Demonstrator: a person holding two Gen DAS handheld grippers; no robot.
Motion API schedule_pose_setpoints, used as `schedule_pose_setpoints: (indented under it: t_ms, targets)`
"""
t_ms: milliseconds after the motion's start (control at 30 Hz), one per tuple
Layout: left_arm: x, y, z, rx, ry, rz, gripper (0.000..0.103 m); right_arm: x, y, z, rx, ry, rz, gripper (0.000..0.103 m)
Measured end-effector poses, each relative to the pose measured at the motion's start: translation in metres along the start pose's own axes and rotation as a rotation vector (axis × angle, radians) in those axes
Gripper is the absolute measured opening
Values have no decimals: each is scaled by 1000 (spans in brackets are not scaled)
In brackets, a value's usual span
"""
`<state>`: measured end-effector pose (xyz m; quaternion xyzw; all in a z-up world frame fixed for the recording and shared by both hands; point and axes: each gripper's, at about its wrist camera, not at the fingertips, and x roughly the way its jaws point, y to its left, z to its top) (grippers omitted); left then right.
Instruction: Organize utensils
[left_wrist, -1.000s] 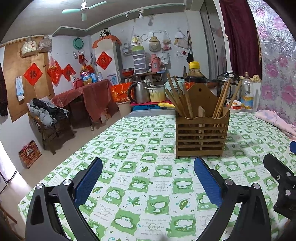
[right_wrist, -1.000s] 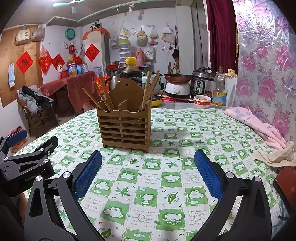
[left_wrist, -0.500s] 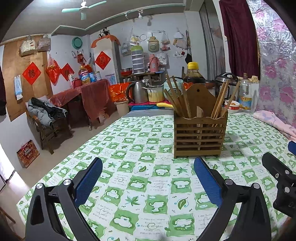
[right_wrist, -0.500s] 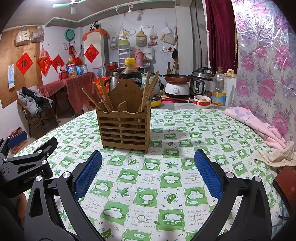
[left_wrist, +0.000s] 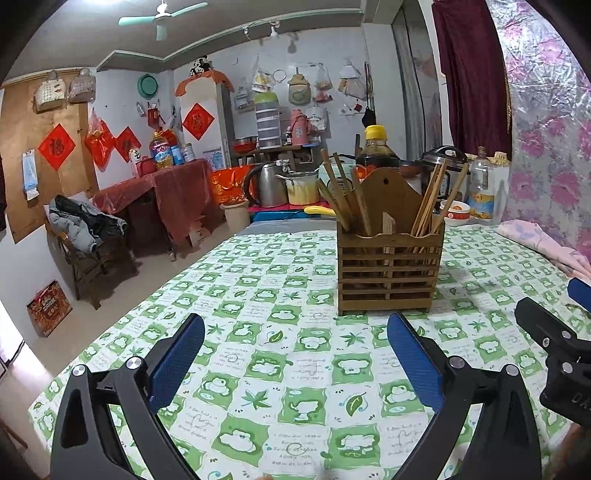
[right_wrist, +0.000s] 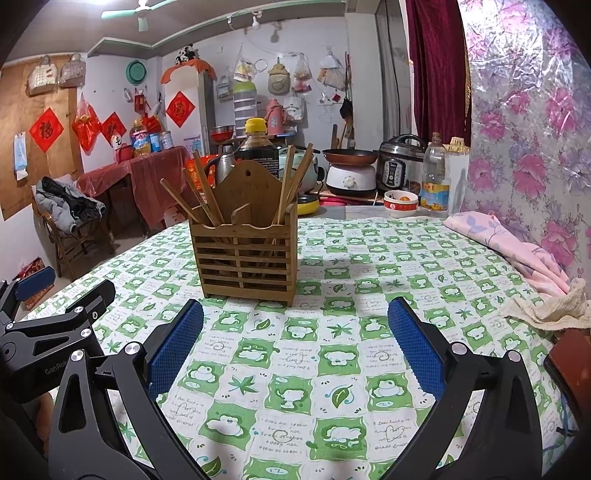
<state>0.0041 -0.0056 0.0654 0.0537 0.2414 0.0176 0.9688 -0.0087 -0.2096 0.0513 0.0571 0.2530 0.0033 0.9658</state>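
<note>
Wooden holder (left_wrist: 389, 271) stands upright on the table (left_wrist: 295, 369), on the green-and-white checked cloth. Slatted front, tall arched back board. Two compartments, split by a short upright divider. Chopsticks (left_wrist: 345, 195) in the left compartment lean left; chopsticks (left_wrist: 434, 199) in the right compartment lean right. All sit tip-down inside the holder.

Left gripper (left_wrist: 295, 365): jaws spread wide, blue pads facing each other, nothing between them. It hangs over the cloth on the near side of the holder, apart from it, with the holder ahead and a little to its right.

Right gripper (right_wrist: 295, 352): also spread wide, holding nothing, over the cloth near the holder and not touching it. Holder ahead, slightly to its left (right_wrist: 245, 258).

Each gripper shows at the edge of the other's view.

Pink cloth (right_wrist: 506, 247) and a cream rag (right_wrist: 550, 306) lie at the table's right edge. Dark sauce bottle (right_wrist: 256, 147) with a yellow cap stands behind the holder.
</note>
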Motion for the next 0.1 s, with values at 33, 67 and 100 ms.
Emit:
schedule_pose_setpoints:
  t_ms: [33, 67, 100]
  targets:
    - [0, -1, 0, 4, -2, 3, 97, 0, 0, 0, 1, 0, 0, 97]
    - [-1, -2, 0, 9, -3, 4, 97, 0, 0, 0, 1, 0, 0, 97]
    - [-1, -3, -1, 13, -4, 4, 97, 0, -1, 0, 1, -1, -1, 97]
